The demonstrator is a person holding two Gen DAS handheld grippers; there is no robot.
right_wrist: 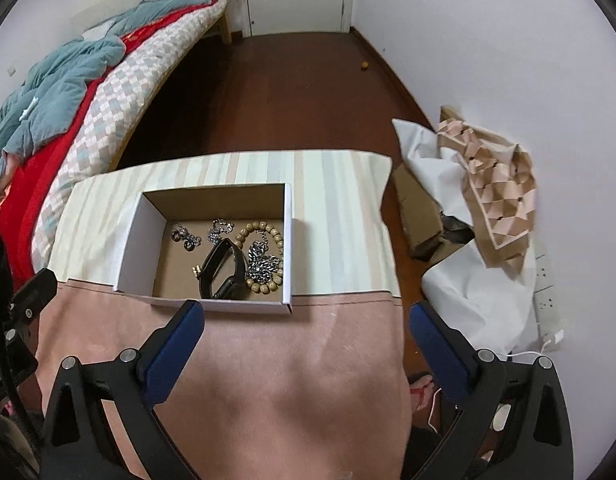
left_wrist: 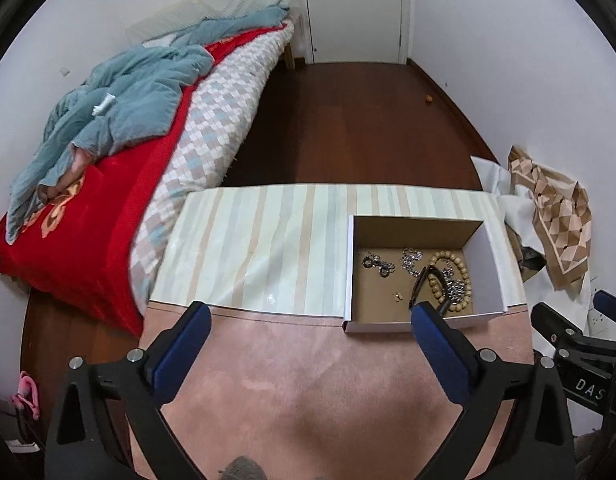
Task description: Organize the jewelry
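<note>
An open white cardboard box [left_wrist: 493, 264] [right_wrist: 138, 240] stands on the table. Inside lie a black wristband [right_wrist: 224, 270] [left_wrist: 425, 280], a wooden bead bracelet [right_wrist: 268, 236] [left_wrist: 451, 258], a silver chain [right_wrist: 262, 266] [left_wrist: 457, 290], a silver bracelet [right_wrist: 218, 232] [left_wrist: 411, 258], a pair of silver earrings [right_wrist: 186, 238] [left_wrist: 377, 264] and a small gold piece [right_wrist: 196, 270] [left_wrist: 396, 297]. My left gripper [left_wrist: 309, 312] is open and empty, left of the box. My right gripper [right_wrist: 306, 310] is open and empty, just in front of the box's near right corner.
The table has a striped cloth [left_wrist: 260, 240] [right_wrist: 339, 216] at the back and a pink cloth [left_wrist: 308, 380] [right_wrist: 268, 360] in front. A bed [left_wrist: 108, 160] stands to the left. Crumpled paper and cardboard [right_wrist: 487, 184] lie on the floor at right.
</note>
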